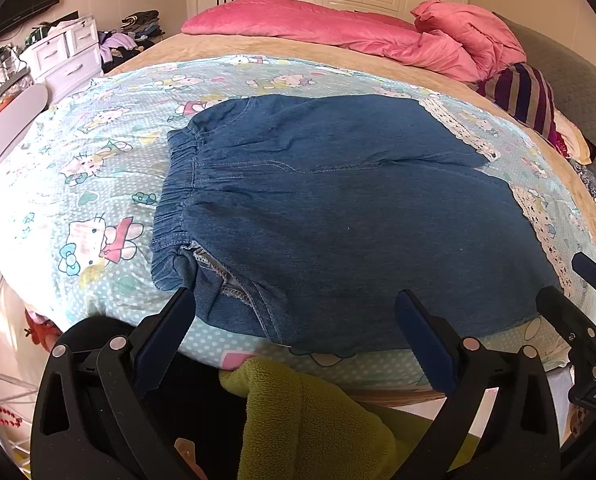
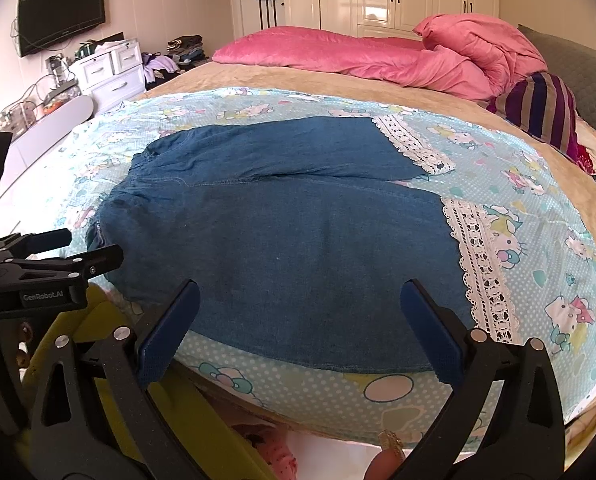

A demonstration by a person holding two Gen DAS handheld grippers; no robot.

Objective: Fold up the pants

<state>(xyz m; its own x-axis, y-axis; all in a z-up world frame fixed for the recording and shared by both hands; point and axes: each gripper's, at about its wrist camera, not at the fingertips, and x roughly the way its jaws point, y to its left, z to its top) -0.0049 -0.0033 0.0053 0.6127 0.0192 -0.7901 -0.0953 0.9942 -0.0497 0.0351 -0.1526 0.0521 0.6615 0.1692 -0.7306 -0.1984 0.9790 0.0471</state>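
Pants [image 1: 317,216] were laid flat on the sheet [image 1: 98,184], waistband left. Left gripper [image 1: 296,306] and right gripper [image 2: 299,298] were held spread at the near edge, gripping nothing.

The pants [image 1: 329,216] lie flat on the sheet [image 1: 98,184] on the bed [image 1: 258,50], with the quilt [image 1: 337,28] behind them.

Blk grippers, blue-padded jaws, silver rivets; yellow-green fleece [image 1: 298,412].
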